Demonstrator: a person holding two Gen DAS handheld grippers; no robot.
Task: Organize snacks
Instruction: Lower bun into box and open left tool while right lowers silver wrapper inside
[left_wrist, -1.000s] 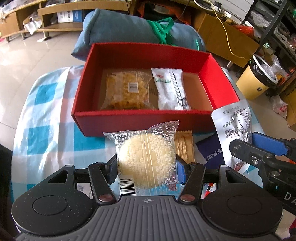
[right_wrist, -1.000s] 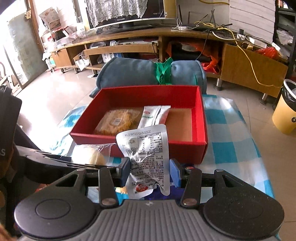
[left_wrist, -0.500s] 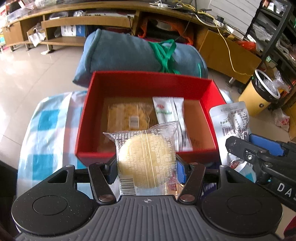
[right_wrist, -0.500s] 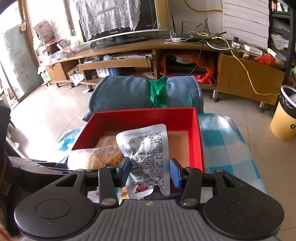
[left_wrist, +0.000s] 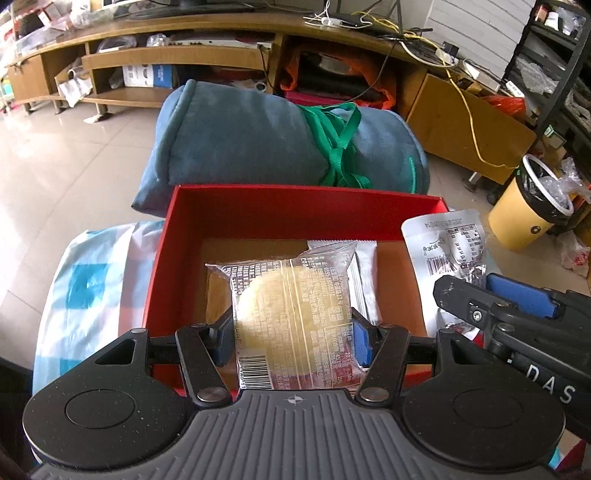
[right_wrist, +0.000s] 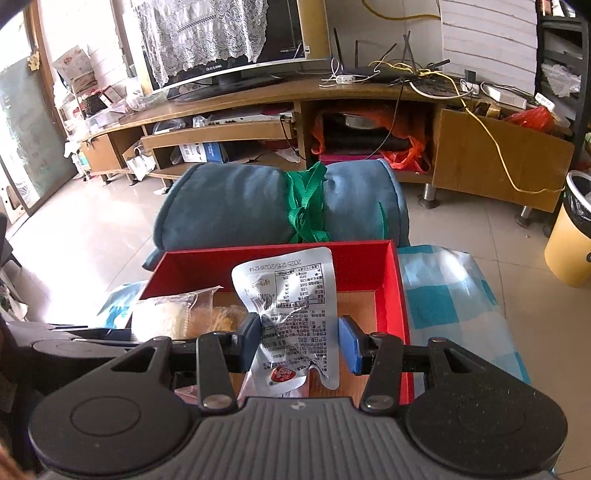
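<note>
Checked cloth (left_wrist: 85, 288) covers the table under both grippers. Left gripper (left_wrist: 290, 341) pinches a cake pack (left_wrist: 291, 321), right gripper (right_wrist: 301, 341) a silver pouch (right_wrist: 291, 295); both stand upright over the red box (left_wrist: 295, 206), which holds a white packet (left_wrist: 364, 277). Beyond lies a blue bundle (left_wrist: 258, 136).

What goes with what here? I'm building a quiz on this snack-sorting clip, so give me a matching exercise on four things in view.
Things:
1. round cake packet
2. silver pouch
3. red box
4. blue bundle

States:
a. tied with a green strap
b. clamped in the left gripper
c. open-topped on checked cloth
d. clamped in the right gripper

Pairs: 1-b, 2-d, 3-c, 4-a
</note>
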